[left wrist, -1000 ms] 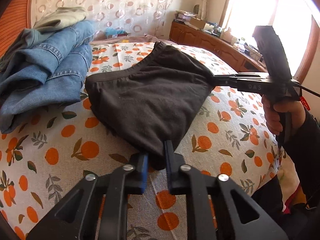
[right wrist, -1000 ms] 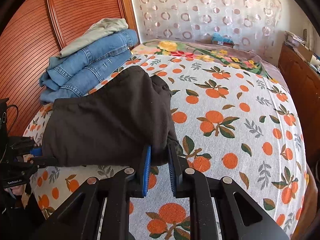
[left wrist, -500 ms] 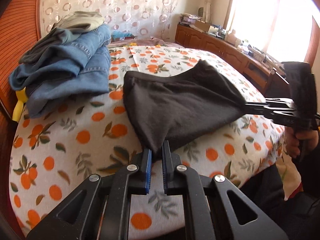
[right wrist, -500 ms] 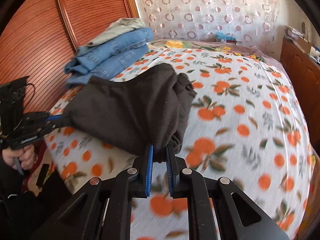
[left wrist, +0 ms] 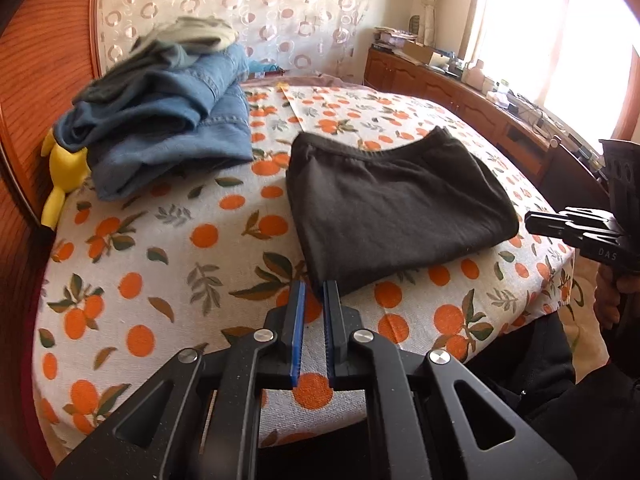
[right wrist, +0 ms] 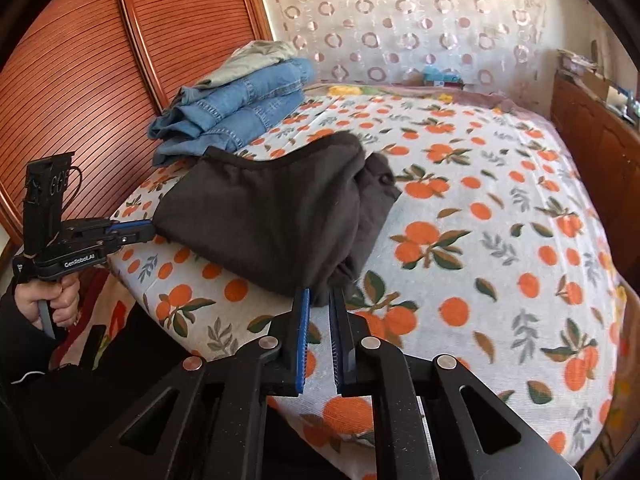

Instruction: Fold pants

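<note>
Dark brown pants (left wrist: 396, 196), folded into a compact rectangle, lie on the bed near its front edge; they also show in the right wrist view (right wrist: 272, 220). My left gripper (left wrist: 314, 286) has its jaws slightly parted around the near left corner of the pants, with a gap showing between the blue pads. My right gripper (right wrist: 319, 294) stands the same way at the near right corner, its jaws parted around the cloth. In the left wrist view the right gripper (left wrist: 532, 222) sits just off the pants' right edge.
The bed has an orange-print sheet (left wrist: 168, 264). A pile of folded jeans (left wrist: 168, 120) with a grey garment on top lies at the back left, with a yellow toy (left wrist: 64, 176) beside it. A wooden sideboard (left wrist: 460, 92) runs along the right under the window.
Both grippers pulled the pants toward the bed's front edge and lowered them flat onto the sheet. The jaws have loosened from a tight pinch to a small gap.
</note>
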A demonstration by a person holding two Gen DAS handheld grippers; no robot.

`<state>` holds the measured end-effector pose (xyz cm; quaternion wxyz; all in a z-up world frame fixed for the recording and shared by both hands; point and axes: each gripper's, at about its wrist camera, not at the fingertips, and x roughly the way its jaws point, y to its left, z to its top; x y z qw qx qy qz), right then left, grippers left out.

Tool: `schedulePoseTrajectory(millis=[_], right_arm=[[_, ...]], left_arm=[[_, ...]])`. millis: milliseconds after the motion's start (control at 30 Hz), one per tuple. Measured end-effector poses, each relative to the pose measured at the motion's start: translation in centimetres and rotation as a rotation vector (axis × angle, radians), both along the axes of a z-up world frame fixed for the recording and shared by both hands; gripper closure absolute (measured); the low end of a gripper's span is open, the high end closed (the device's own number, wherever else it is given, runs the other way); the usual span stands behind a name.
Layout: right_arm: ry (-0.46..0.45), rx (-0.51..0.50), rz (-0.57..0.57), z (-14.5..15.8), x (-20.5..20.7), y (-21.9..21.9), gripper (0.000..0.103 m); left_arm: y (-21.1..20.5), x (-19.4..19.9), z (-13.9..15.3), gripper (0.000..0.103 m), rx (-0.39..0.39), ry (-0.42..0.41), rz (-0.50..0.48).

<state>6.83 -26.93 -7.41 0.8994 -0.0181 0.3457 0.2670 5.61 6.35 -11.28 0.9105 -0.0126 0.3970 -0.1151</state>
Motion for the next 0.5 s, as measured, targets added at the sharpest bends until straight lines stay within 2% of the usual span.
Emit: schedulePoseTrajectory(millis=[133, 267, 433, 500], right_arm=[[-0.04, 0.0, -0.027, 0.9, -0.4, 0.0, 0.093], [-0.069, -0.003, -0.039, 1.5, -0.4, 0.0, 0.093], [-0.098, -0.011, -0.047, 1.5, -0.2, 1.2, 0.088], [-0.107, -0.012, -0.048, 1.4, 0.1, 1.5, 0.087]], left_arm=[[-0.3, -0.1, 1.0, 0.093, 0.008, -0.026, 0.004], [-0.7, 0.8, 1.7, 0.087, 0.014, -0.042, 0.002], [-1.4, 2.3, 2.0, 0.069, 0.005, -0.049, -0.01], [-1.7, 2.7, 2.1, 0.055, 0.004, -0.061, -0.014]])
